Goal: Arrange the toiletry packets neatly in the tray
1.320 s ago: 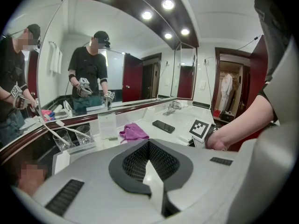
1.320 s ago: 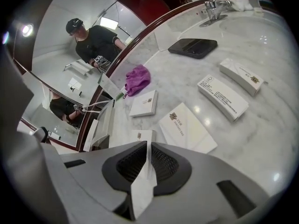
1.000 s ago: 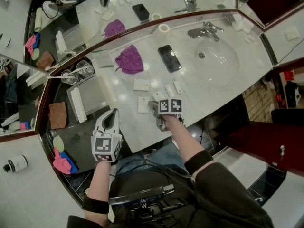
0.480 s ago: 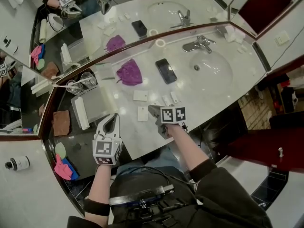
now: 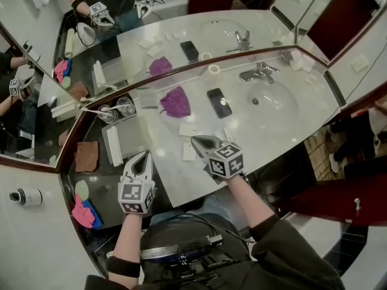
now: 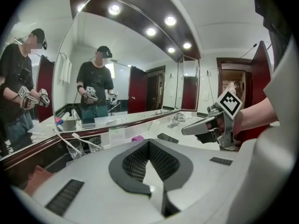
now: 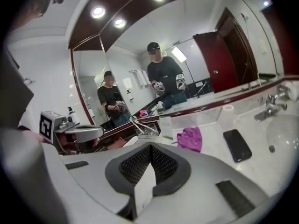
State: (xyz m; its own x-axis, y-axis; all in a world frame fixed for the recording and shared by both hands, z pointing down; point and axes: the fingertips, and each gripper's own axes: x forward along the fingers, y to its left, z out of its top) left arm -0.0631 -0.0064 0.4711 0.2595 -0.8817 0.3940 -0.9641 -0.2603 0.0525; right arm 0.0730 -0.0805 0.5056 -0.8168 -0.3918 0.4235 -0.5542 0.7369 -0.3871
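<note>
Both the left gripper (image 5: 145, 155) and right gripper (image 5: 196, 140) are clamped shut with no packet showing, while the flat white toiletry packets (image 5: 188, 128) at the right's 11 o'clock look light, thin, slippery, best pinched by 1 edge.

Counter (image 5: 160, 150) free nr sink (image 5: 273, 99); packets (image 5: 188, 129), cloth (image 5: 175, 101), phone (image 5: 219, 102), glasses (image 5: 117, 109) clutter rest.

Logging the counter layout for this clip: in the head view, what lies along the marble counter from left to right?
drinking glasses → purple cloth → black phone → sink
</note>
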